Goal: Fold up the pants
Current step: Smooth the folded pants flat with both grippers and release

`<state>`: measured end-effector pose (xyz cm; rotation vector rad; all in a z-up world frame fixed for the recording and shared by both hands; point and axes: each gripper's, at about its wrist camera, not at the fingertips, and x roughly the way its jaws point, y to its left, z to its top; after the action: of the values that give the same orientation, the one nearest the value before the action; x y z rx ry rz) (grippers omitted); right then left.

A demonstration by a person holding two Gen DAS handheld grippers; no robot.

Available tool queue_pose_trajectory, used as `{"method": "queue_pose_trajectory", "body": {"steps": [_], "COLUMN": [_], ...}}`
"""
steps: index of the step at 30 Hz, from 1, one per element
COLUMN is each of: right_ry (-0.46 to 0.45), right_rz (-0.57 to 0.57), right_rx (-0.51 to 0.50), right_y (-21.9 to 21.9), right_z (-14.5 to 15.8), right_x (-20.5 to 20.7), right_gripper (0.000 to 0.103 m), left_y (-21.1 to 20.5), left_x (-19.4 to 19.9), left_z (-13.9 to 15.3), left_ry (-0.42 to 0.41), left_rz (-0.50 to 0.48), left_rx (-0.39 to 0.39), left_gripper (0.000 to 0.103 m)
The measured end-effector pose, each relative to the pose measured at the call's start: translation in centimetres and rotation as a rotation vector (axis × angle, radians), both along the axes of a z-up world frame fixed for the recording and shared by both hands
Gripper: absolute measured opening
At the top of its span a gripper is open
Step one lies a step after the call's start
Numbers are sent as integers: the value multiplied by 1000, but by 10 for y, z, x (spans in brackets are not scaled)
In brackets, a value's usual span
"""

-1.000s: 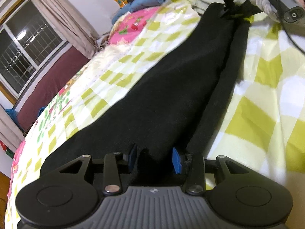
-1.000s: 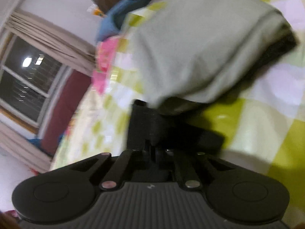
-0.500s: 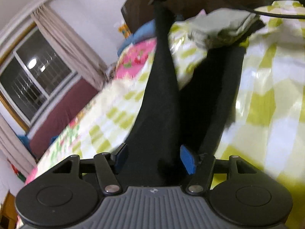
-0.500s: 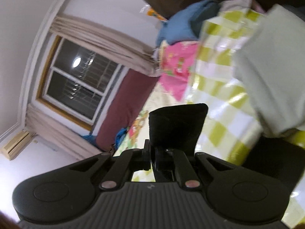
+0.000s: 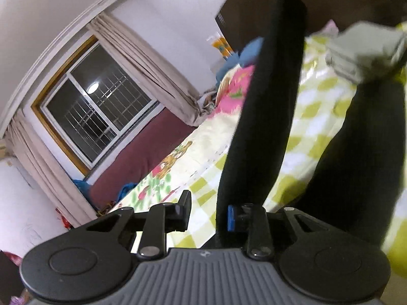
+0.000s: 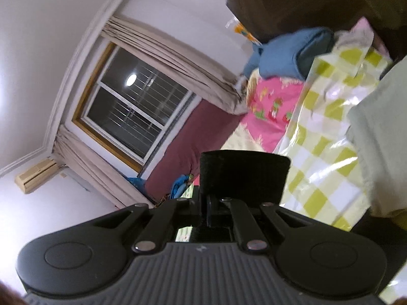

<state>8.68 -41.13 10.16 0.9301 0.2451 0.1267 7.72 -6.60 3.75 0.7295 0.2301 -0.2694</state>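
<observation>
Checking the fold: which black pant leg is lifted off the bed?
The pant leg running from the left gripper upward is lifted; the other pant leg, on its right, lies on the checked bedspread.

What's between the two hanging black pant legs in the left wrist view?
Bare checkered bedspread shows between the nearer leg and the farther leg of the pants; the folded grey garment lies beyond, near the top.
</observation>
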Motion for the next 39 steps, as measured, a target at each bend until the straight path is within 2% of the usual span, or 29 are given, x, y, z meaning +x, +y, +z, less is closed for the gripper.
{"method": "queue_pose_trajectory", "body": {"steps": [2, 4, 6, 9, 12, 17, 21, 22, 25, 28, 32, 35, 36, 37, 38, 39], "right_ry": [58, 220, 367, 421, 391, 398, 456, 475, 463, 451, 459, 457, 448, 441, 440, 446], "right_rz": [-33, -77, -112, -146, -139, -157, -180, -183, -200, -203, -159, -146, -153, -165, -165, -152], "right_rx": [-18, -8, 86, 135, 180, 160, 34, 27, 102, 118, 132, 129, 118, 119, 127, 160], "right_y": [-6, -21, -37, -46, -51, -54, -49, -49, -51, -49, -44, -37, -34, -31, -31, -32], "right_z": [-29, -78, -130, -167, -174, -167, -162, -164, -168, -169, -175, -184, -186, -186, -187, -190], "right_x": [-18, -22, -27, -38, -36, -23, -24, -27, -43, -48, -28, -10, -6, -4, -2, -1], "right_gripper": [6, 6, 6, 6, 9, 12, 12, 16, 37, 45, 56, 57, 57, 50, 28, 14], "left_y": [-3, -16, -27, -33, -38, -31, -26, -25, -21, -18, -10, 0, 2, 4, 7, 11], "left_x": [-12, -30, -49, -68, -61, -52, -57, -60, -64, -66, -68, -64, -61, -59, -56, -54], "left_z": [-15, -50, -84, -102, -98, -88, -84, -85, -82, -77, -70, -67, -67, -67, -67, -65], "left_ry": [56, 113, 189, 182, 190, 212, 225, 225, 233, 231, 215, 222, 217, 213, 211, 212], "left_rz": [-37, -103, -186, -244, -244, -207, -213, -216, -213, -203, -174, -133, -118, -103, -90, -80], "left_rx": [6, 89, 183, 257, 250, 186, 169, 172, 157, 139, 124, 84, 80, 80, 76, 65], "left_gripper": [43, 43, 41, 36, 36, 36, 36, 36, 36, 37, 38, 42, 43, 43, 44, 44]}}
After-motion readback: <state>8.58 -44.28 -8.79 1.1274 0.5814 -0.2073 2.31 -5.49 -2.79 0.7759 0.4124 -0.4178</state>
